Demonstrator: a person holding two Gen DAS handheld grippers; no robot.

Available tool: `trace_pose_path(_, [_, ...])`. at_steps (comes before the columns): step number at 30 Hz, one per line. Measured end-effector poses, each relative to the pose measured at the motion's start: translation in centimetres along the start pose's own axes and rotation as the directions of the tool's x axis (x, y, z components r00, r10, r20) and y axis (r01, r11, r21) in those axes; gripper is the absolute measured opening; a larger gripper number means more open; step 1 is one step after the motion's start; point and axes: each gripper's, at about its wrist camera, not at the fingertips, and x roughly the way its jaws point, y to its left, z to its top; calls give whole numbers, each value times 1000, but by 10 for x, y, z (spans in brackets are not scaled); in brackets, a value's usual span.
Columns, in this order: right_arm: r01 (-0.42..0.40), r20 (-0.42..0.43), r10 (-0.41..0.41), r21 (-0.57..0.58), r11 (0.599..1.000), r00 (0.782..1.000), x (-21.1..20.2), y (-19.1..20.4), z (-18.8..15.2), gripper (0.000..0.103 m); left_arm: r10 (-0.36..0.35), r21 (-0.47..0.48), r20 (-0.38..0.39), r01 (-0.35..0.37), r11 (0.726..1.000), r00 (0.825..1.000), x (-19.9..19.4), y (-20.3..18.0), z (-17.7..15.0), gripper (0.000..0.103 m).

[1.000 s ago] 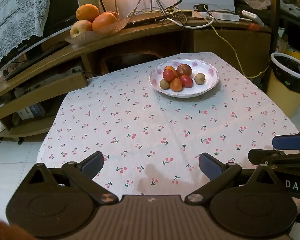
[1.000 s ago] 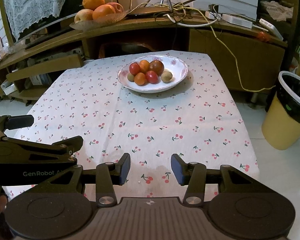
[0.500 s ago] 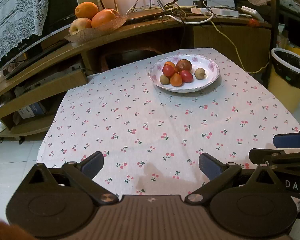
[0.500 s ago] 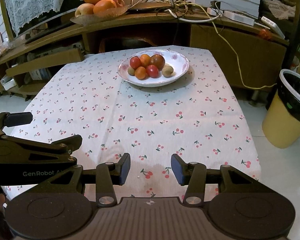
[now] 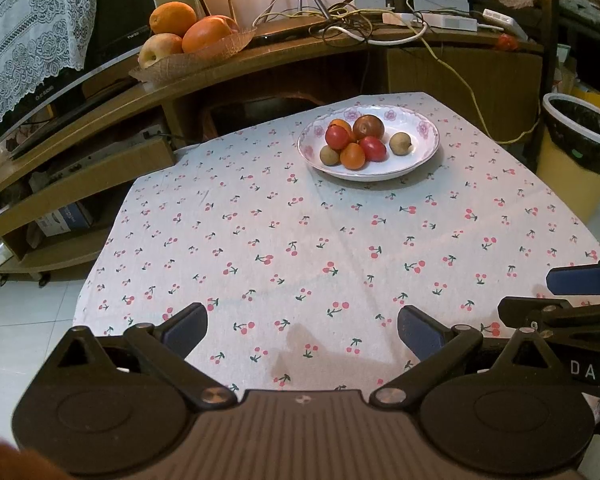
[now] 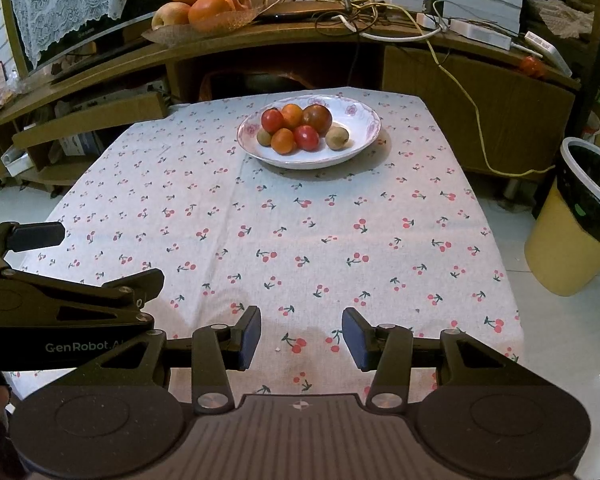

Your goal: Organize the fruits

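Two tools hang over our bench's near edge: our left tool (image 5: pixel 302 330) gapes wide and empty, our right tool (image 6: pixel 300 338) stands narrower, gripping nothing. Seven small fruits (image 6: pixel 296 128) sit in the white plate (image 6: pixel 364 120) at the far side, well apart from both.

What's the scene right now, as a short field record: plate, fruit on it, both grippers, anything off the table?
plate: white floral plate, far end of the cherry-print tablecloth
fruit on plate: seven small pieces, namely two red, two orange, one dark red-brown, two brown
left gripper: open, empty, over the near edge of the table
right gripper: open, empty, narrower gap
shelf behind: glass dish with oranges and apples
floor, right: yellow bin, black liner
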Motion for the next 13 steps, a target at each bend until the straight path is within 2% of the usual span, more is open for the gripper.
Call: trace_pose_path(13, [0, -1, 0, 1, 1000, 1000, 0, 0, 1, 47, -1, -3, 0, 1, 1000, 1000, 1, 0, -3, 103])
